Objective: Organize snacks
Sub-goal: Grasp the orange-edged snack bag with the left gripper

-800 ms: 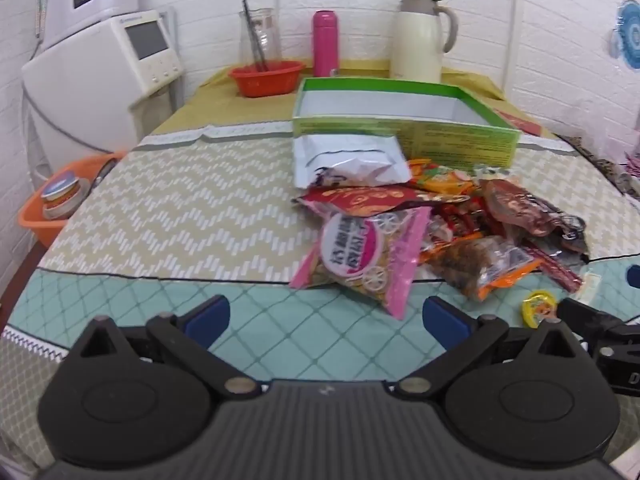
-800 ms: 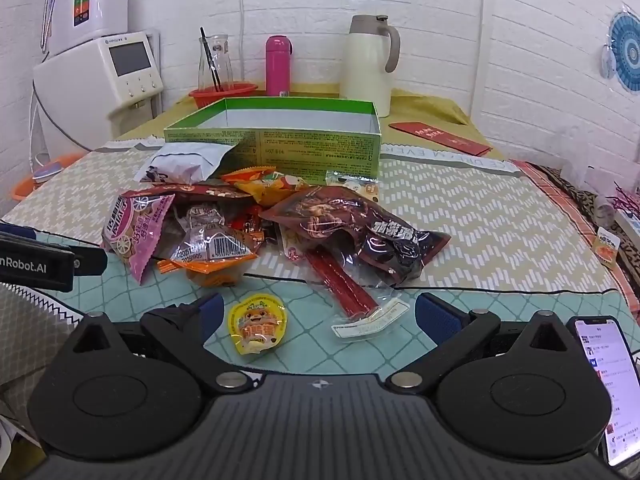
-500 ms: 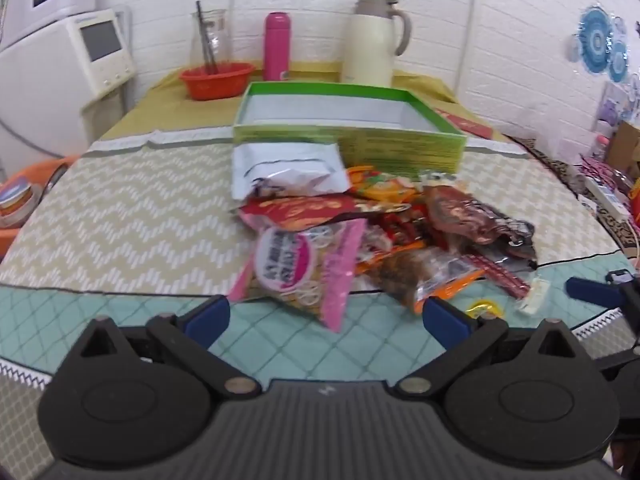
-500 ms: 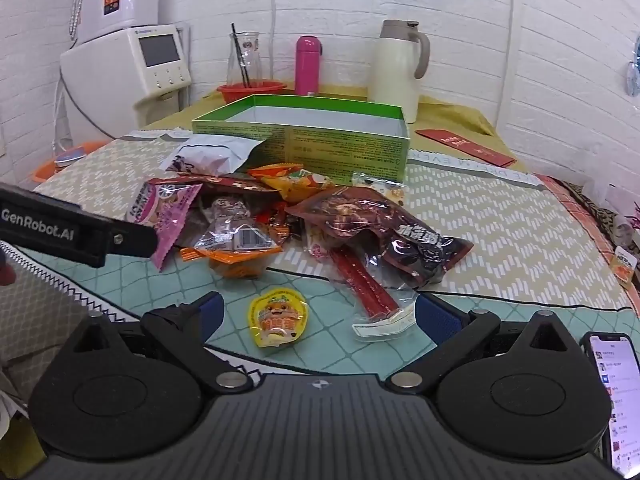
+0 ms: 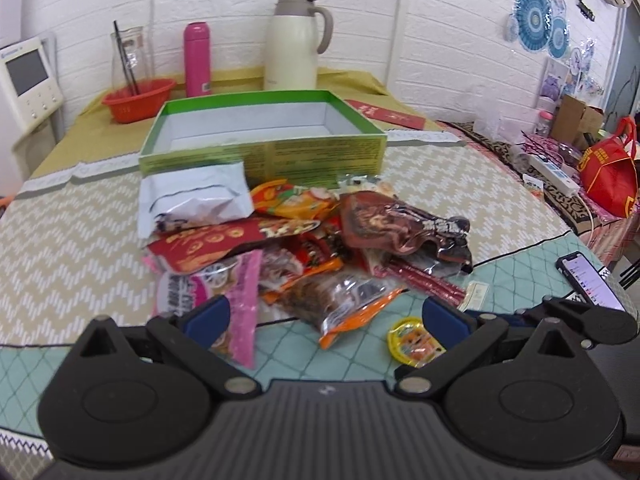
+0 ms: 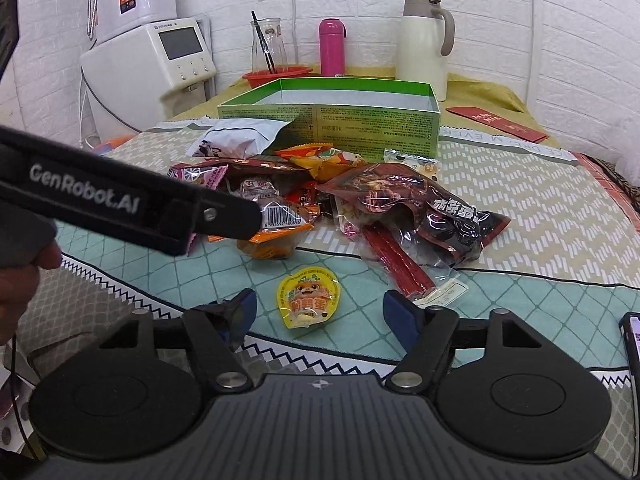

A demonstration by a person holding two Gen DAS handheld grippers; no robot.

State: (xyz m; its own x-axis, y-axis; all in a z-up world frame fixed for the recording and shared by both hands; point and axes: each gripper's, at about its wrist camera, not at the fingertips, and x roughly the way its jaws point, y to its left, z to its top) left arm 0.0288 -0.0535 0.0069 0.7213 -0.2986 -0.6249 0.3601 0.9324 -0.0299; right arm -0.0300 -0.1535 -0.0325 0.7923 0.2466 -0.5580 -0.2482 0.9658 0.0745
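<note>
Your left gripper (image 5: 326, 316) gapes wide, holding nothing, over the snack pile's (image 5: 304, 240) near edge. Your right gripper (image 6: 316, 312) is spread and bare too, the yellow pouch (image 6: 307, 295) lying just ahead between its fingers.

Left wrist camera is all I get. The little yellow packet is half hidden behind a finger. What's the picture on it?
Observer: The right wrist camera shows the whole yellow packet. It has an orange cartoon animal on it.
Operator: Is somebody holding my gripper?
Observer: Looks like it. A hand shows at that picture's left edge, under the rear of the left gripper.
Operator: Anything written on it?
Observer: Yes, white letters on its side: GenRobot.AI.
</note>
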